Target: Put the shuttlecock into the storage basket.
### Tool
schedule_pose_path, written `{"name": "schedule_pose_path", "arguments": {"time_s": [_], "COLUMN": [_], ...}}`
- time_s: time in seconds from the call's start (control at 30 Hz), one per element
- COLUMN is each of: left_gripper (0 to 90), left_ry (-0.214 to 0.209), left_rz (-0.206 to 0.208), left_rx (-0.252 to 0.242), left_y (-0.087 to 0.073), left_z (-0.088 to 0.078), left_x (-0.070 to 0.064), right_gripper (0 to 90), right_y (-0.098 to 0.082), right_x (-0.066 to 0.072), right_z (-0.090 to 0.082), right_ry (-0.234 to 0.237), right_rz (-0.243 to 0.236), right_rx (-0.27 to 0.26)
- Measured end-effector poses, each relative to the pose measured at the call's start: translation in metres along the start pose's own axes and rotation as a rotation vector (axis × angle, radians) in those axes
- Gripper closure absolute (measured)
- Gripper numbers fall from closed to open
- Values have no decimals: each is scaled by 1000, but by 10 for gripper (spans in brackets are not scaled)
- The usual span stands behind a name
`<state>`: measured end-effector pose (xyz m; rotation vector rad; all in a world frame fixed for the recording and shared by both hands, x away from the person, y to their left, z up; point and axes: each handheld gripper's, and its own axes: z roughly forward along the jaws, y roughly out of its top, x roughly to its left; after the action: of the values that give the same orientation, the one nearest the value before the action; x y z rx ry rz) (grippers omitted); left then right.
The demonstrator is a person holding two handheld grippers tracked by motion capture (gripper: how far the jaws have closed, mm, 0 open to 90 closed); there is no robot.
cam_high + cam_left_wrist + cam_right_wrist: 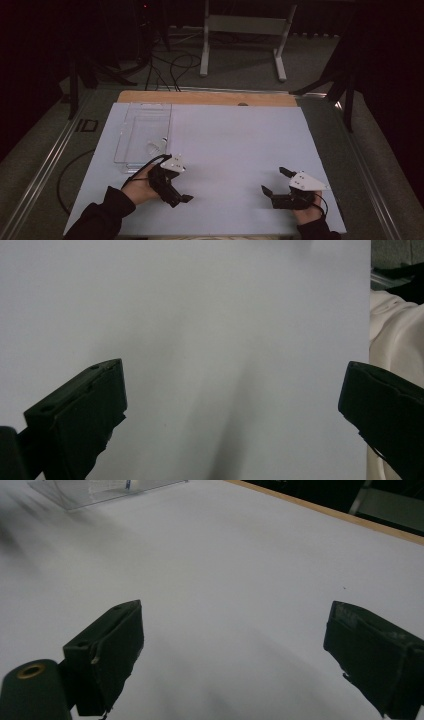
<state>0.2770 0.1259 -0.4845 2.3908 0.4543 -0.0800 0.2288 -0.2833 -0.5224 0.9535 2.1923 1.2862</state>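
A dim room surrounds a flat white tabletop (235,150) edged at its far side by a light wooden strip (207,97).

Nearest, at about five o'clock on the board, the person's right hand (307,212) holds the right black two-jaw gripper (274,181), its grey three-cornered plate on top. Its jaws are spread wide with nothing between them; the right gripper view shows bare white surface in the gap.

At about seven o'clock the left hand (140,186), in a dark sleeve (100,217), holds the left black two-jaw gripper (176,186), a cable looping from it. Its jaws too stand wide apart and empty over the white board (200,340), and a pale cloth-like shape (395,340) lies at that view's three o'clock edge.

Just beyond the left gripper, at about ten o'clock, sits a clear rectangular plastic box (142,135); a small whitish item (157,146) lies inside near its close right corner, too small to identify.

Farther, at twelve o'clock, a grey metal stand (245,30) rests on the floor with black cables (172,65) trailing beside it.
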Motion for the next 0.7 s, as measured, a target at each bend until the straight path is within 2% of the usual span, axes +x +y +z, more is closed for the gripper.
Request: {"name": "schedule_pose_path", "arguments": {"time_s": [0.3, 0.4, 0.5, 0.63, 0.7], "left_gripper": [1, 1, 1, 0, 1], "left_ry": [41, 91, 94, 97, 105], "left_rz": [-45, -65, -84, -83, -99], "left_rx": [-11, -18, -41, -43, -66], "left_y": [-27, -34, -41, -50, -57], "left_z": [-3, -6, -7, -9, -11], "left_x": [-4, -5, -6, -8, -8], "right_gripper": [94, 94, 94, 94, 94], "right_y": [0, 0, 0, 0, 0], "right_x": [0, 1, 1, 1, 1], "right_z": [0, 1, 1, 1, 1], "right_ry": [1, 4, 3, 7, 7], "right_rz": [-1, 1, 1, 1, 2], "right_rx": [0, 4, 6, 8, 8]}}
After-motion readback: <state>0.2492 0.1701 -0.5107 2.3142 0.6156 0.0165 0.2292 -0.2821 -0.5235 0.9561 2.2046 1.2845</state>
